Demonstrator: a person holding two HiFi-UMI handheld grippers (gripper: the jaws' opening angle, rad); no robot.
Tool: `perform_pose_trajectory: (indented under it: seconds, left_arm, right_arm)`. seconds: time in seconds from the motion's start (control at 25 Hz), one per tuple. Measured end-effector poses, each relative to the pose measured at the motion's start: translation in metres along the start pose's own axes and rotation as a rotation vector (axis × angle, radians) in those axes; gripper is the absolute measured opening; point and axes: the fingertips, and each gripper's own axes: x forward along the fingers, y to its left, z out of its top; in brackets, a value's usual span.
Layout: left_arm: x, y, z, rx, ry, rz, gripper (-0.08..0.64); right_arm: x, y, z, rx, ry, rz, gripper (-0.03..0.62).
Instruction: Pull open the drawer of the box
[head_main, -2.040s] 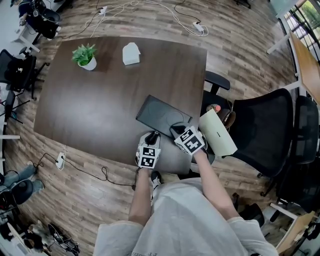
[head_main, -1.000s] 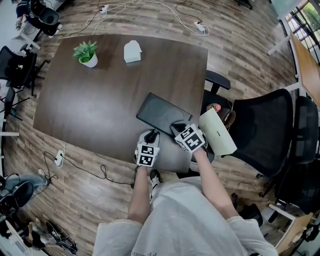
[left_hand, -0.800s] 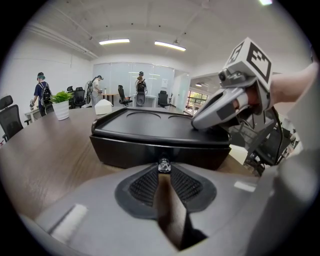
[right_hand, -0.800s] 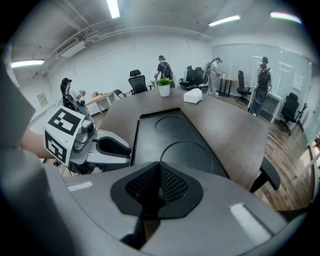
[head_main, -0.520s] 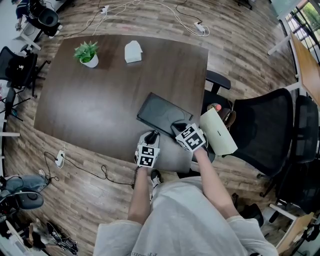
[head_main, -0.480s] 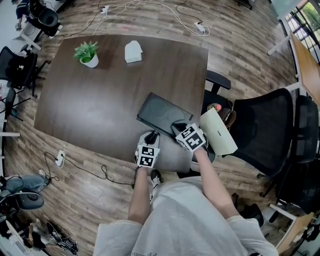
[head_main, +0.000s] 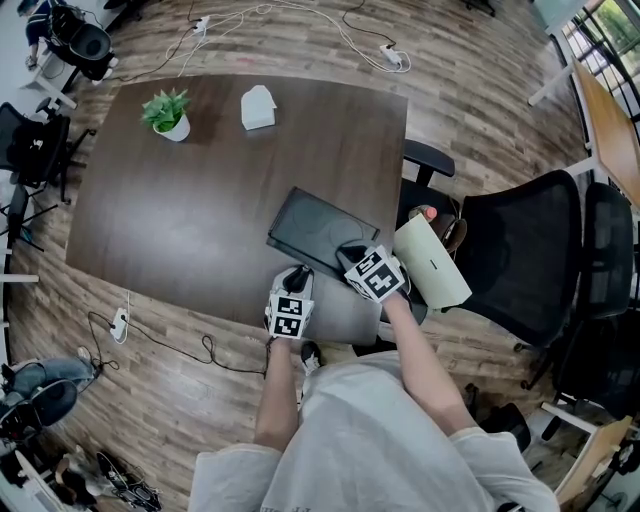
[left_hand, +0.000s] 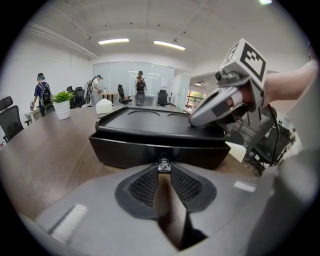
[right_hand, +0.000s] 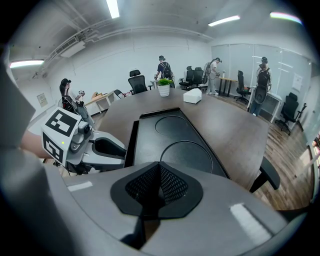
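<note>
**Left tool on drawer knob, right tool on box top**

Dark wood table (head_main: 190, 200) takes up most of my head view. A black office chair (head_main: 530, 250) sits off its edge at 3 o'clock.

The black box (head_main: 318, 228) lies flat near the table's near edge, about 5 o'clock from the table's middle. Its top has two shallow round recesses. The drawer (left_hand: 125, 152) is the front face on the side toward me. I can't tell if it's out at all.

The left tool (left_hand: 163, 170) is at the box's 6 o'clock. Its jaws are closed in on the small shiny knob (left_hand: 164, 164) mid-front of the drawer, pinching it at the tips.

The right tool (right_hand: 159, 166) has its jaws pressed together with nothing between them. It rests on the box top at the near right corner, roughly 4 o'clock.

A potted plant (head_main: 165, 112) stands at the table's 10 o'clock far corner. A small white object (head_main: 258, 107) is at 12 o'clock. Both are well apart from the box.
</note>
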Motion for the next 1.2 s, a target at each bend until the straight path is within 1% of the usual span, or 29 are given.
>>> perform_pose_trajectory:
  seconds: [0.28,1.2]
  left_arm:
    - [-0.005,-0.001,-0.005,-0.003,0.008,0.003,0.132]
    - [-0.020,0.000,-0.017,-0.014,0.021,0.014,0.133]
  right_arm:
    - [0.000,0.000,0.000,0.013,0.003,-0.002,0.002]
    - [0.001,-0.002,0.001,0.012,0.000,-0.009,0.002]
